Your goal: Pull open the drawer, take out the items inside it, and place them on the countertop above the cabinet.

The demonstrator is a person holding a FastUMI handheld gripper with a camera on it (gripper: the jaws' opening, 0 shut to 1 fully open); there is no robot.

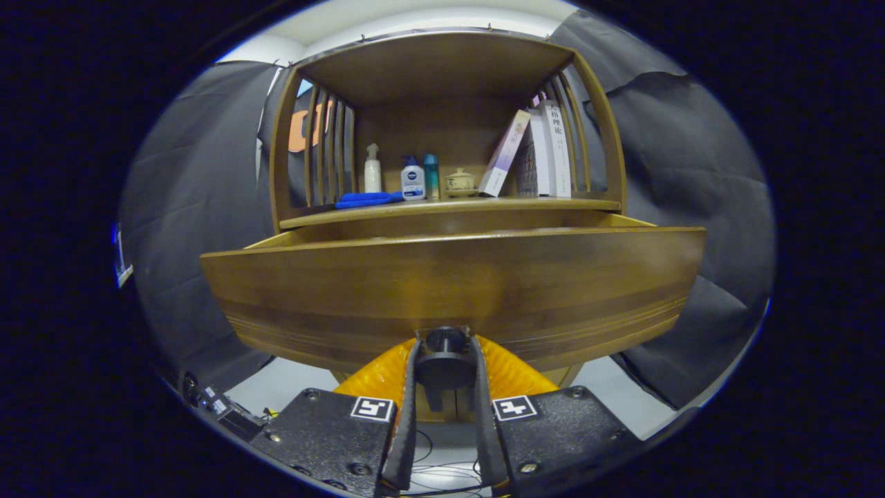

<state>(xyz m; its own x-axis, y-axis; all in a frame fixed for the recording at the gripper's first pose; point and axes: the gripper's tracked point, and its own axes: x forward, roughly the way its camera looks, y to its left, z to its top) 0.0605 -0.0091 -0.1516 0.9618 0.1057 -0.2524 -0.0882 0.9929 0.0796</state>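
Drawer drawn out of cabinet; gripper clamped on its knob.

The cabinet is wooden; its drawer projects forward below the countertop, contents hidden behind the drawer front. On the countertop: books, blue cloth, bottles. Gripper fingers pinch the dark knob from both sides.

Drawer pulled out toward the tongs, its knob between the two fingers, both touching it. Above and behind the drawer front, the bench. On it, left to right: cloth, pump bottle, two small bottles, lidded jar, leaning books.
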